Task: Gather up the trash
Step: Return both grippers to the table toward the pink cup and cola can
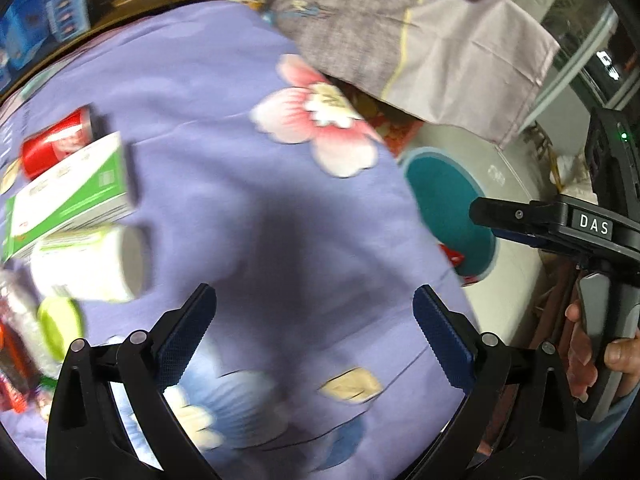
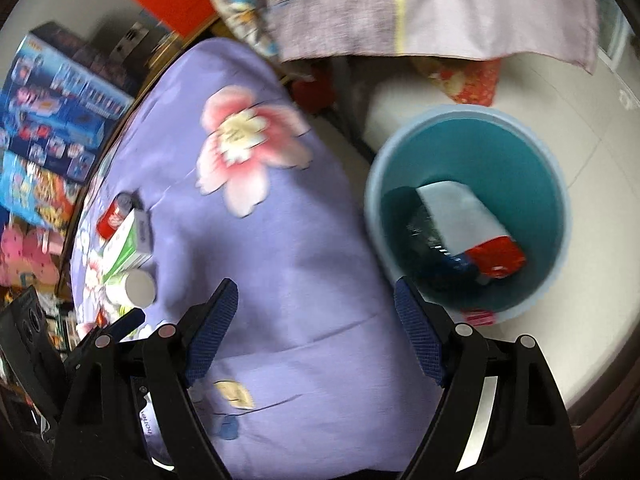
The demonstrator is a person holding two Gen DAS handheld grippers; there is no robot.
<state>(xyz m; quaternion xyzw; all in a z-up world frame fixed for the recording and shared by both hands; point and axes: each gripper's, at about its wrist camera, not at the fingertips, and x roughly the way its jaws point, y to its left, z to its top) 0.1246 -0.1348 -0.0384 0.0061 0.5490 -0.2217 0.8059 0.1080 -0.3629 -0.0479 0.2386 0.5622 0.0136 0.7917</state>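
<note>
Trash lies at the left of a purple flowered bedsheet (image 1: 240,120): a red can (image 1: 56,142), a green and white box (image 1: 68,196), a white jar (image 1: 92,264) and a lime lid (image 1: 60,326). The same pile shows small in the right wrist view, with the can (image 2: 114,216) at its top. My left gripper (image 1: 316,300) is open over bare sheet with nothing between its fingers. My right gripper (image 2: 316,286) is open and holds nothing, at the sheet's edge beside a teal bucket (image 2: 532,152). In the bucket lies a white, red and blue packet (image 2: 468,232).
A grey and lilac quilt (image 2: 400,4) hangs over the bed's far end. Colourful boxes (image 2: 52,92) are stacked beyond the bed's left side. The bucket stands on pale floor (image 2: 592,280). A hand (image 1: 618,354) grips the right tool's handle.
</note>
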